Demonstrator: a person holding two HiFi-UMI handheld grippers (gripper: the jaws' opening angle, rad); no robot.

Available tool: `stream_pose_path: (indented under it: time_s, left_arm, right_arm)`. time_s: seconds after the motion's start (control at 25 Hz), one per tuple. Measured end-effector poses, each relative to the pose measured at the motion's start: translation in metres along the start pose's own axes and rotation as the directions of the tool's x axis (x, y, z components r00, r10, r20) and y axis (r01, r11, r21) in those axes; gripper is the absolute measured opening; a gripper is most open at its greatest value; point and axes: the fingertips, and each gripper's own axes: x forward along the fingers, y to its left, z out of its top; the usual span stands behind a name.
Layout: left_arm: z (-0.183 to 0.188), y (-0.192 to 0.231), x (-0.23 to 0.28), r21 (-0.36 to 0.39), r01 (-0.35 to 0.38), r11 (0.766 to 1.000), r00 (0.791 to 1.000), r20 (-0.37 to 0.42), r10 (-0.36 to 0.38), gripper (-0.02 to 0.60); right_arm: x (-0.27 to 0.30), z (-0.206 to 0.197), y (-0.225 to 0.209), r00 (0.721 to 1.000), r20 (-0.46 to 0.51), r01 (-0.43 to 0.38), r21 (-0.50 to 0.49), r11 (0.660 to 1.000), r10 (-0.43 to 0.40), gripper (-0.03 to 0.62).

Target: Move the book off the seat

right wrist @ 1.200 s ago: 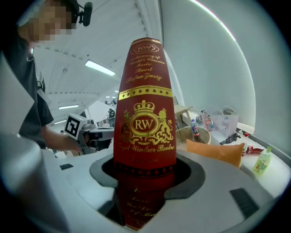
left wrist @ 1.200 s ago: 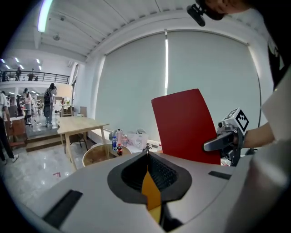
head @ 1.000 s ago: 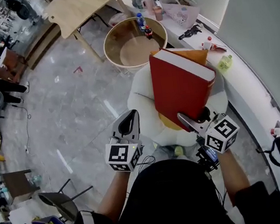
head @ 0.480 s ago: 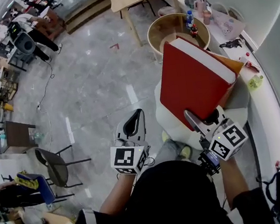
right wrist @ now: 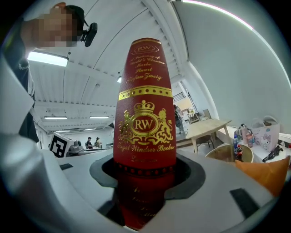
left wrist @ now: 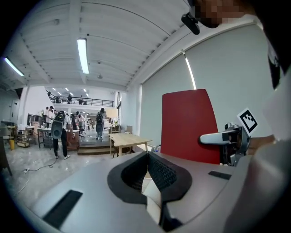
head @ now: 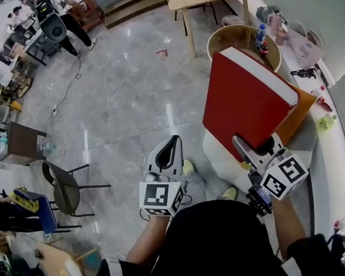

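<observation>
Book (head: 246, 104) — clamped at its lower end in right claw (head: 255, 146), held above seat (head: 221, 153); left claw (head: 170, 145) closed, empty. Likely risk: heavy book pivots, slips out.

We hold the thick red book (head: 246, 104), gold crest on its spine, standing on end and tilted above the white seat (head: 221, 159).

The red book (right wrist: 144, 150) carries gold print on its spine: "RW" at the top and "RW" again inside a crowned crest (right wrist: 146, 125), with "Royal Windsor Books" just below. The script lines between them are too small to read reliably.
</observation>
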Motion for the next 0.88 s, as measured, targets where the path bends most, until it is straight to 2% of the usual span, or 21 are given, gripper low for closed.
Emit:
stream_pose_path:
  time_s: [0.16,0.36,0.56,0.88]
  left_arm:
    - [-0.001,0.031,0.001,-0.031,-0.017,0.999,1.000,0.004,0.017,0.014]
    - [-0.008,0.076,0.022,-0.059,0.006,0.998,1.000,-0.003,-0.006,0.014]
    - [-0.009,0.131,0.066,-0.079,0.052,0.996,0.999,-0.003,-0.053,0.014]
    - [-0.003,0.231,0.126,-0.058,0.149,0.987,0.989,0.002,-0.149,0.014]
  right_arm:
    - [0.025,0.008,-0.003,0.999,0.012,0.030,0.005,1.000,-0.030,0.246]
    - [0.071,0.013,-0.016,0.995,0.013,0.097,-0.010,0.995,-0.097,0.245]
    - [0.123,0.023,-0.044,0.983,0.031,0.183,-0.016,0.983,-0.182,0.245]
    - [0.218,0.036,-0.065,0.945,0.074,0.318,-0.004,0.948,-0.317,0.245]
